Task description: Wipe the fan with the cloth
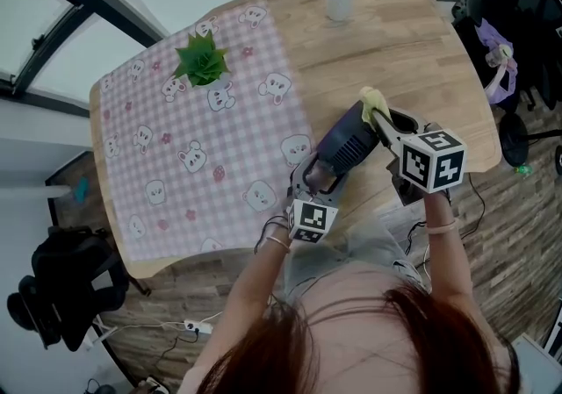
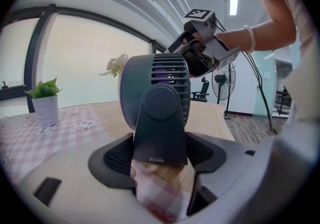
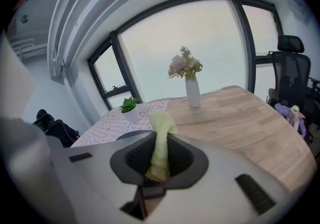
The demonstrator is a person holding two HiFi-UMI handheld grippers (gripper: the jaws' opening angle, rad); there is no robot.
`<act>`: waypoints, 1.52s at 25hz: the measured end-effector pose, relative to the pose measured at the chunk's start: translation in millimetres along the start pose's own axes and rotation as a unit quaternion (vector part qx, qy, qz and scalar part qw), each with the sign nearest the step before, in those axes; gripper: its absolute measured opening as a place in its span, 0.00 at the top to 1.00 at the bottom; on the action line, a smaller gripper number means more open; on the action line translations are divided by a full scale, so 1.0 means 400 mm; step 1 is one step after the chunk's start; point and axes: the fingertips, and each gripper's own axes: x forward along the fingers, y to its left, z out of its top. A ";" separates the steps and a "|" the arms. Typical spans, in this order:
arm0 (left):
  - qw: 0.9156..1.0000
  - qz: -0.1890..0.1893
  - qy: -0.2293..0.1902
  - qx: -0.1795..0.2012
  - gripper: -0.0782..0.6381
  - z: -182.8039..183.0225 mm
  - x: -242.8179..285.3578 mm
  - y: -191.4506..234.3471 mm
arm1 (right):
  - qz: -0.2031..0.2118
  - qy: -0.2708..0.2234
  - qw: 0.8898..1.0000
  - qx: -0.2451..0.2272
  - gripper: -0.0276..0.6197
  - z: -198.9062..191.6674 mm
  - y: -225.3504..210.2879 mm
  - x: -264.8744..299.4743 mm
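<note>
I have the left gripper low in the head view, pointing toward 1 o'clock, its jaws clamped on the stand of the fan; the right gripper sits at its 2 o'clock, aimed toward 10 o'clock, jaws pinched on the cloth; the left forearm and right forearm reach up from 6 o'clock.

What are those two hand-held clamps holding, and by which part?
The left gripper grips the small desk fan by its stand. The right gripper pinches the yellow-green cloth by its lower part, its top sticking out past the jaws.
</note>
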 end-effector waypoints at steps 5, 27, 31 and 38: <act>1.000 0.001 0.000 0.002 0.46 0.002 -0.004 0.000 | 0.005 0.001 1.000 0.027 0.88 -0.002 -0.013 0.005; 1.000 0.011 0.007 0.002 0.46 -0.002 0.007 0.003 | 0.010 0.023 0.993 0.113 0.88 -0.044 -0.105 0.040; 1.000 0.012 0.006 0.003 0.46 -0.003 0.005 0.002 | -0.014 0.034 0.993 0.111 0.88 -0.082 -0.144 0.039; 1.000 0.017 0.008 -0.002 0.46 -0.004 0.005 0.003 | -0.025 0.075 0.992 0.097 0.88 -0.165 -0.165 0.036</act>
